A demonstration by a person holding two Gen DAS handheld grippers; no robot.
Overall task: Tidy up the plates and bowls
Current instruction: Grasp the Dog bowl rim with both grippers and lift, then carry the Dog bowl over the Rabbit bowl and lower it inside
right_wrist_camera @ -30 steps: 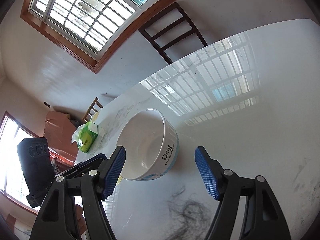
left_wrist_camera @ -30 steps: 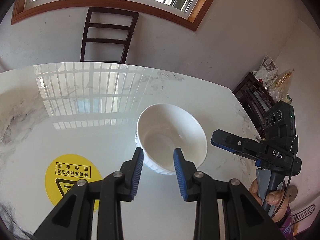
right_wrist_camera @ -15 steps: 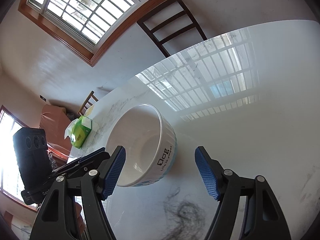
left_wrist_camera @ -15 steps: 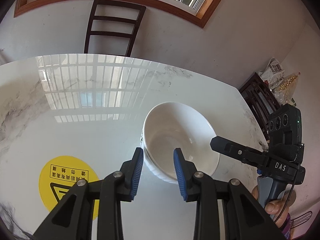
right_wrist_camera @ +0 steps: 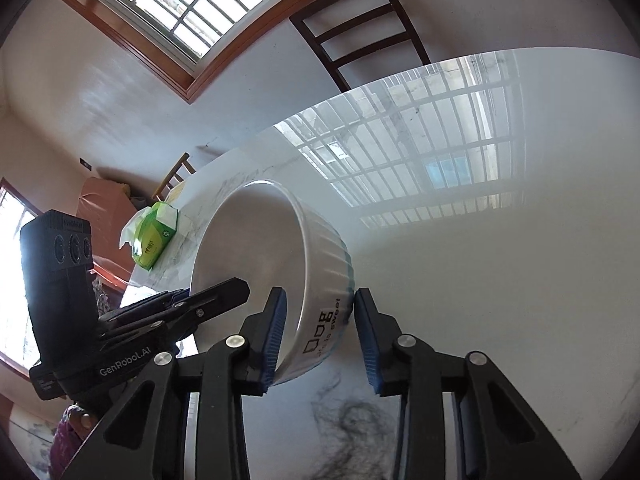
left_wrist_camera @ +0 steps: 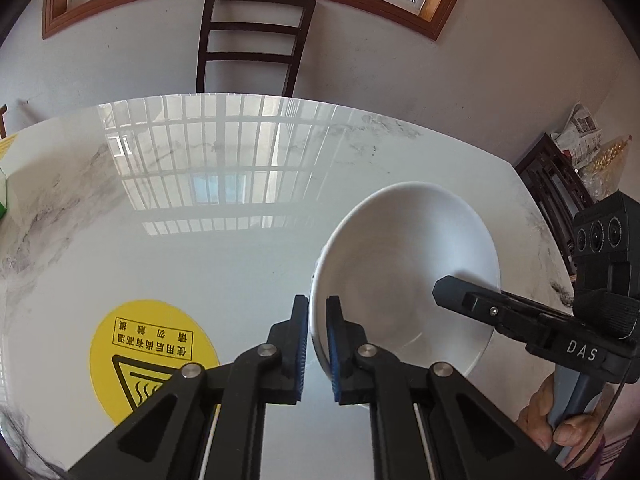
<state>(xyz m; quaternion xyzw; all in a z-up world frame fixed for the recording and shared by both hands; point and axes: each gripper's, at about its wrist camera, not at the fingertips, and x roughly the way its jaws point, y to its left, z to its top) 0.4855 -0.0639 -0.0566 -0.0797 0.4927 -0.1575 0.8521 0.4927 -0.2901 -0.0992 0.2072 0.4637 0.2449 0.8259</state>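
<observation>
A white ribbed bowl (left_wrist_camera: 404,272) with black lettering on its side (right_wrist_camera: 304,264) is tilted on the white marble table (left_wrist_camera: 200,240). My left gripper (left_wrist_camera: 317,344) is shut on the bowl's near-left rim. My right gripper (right_wrist_camera: 320,332) straddles the opposite wall, one pad inside and one outside, both touching or nearly touching it. Each gripper shows in the other's view, the right one (left_wrist_camera: 520,320) at the bowl's right side and the left one (right_wrist_camera: 168,312) at its left.
A yellow warning sticker (left_wrist_camera: 148,356) lies on the table left of my left gripper. A green tissue pack (right_wrist_camera: 154,236) sits at the table's far left. A dark wooden chair (left_wrist_camera: 252,44) stands behind the table. A dark shelf with bags (left_wrist_camera: 560,184) stands right.
My left gripper closed on the bowl's rim. My right gripper moved in and narrowed around the opposite wall. The bowl tipped up from flat on the table.
</observation>
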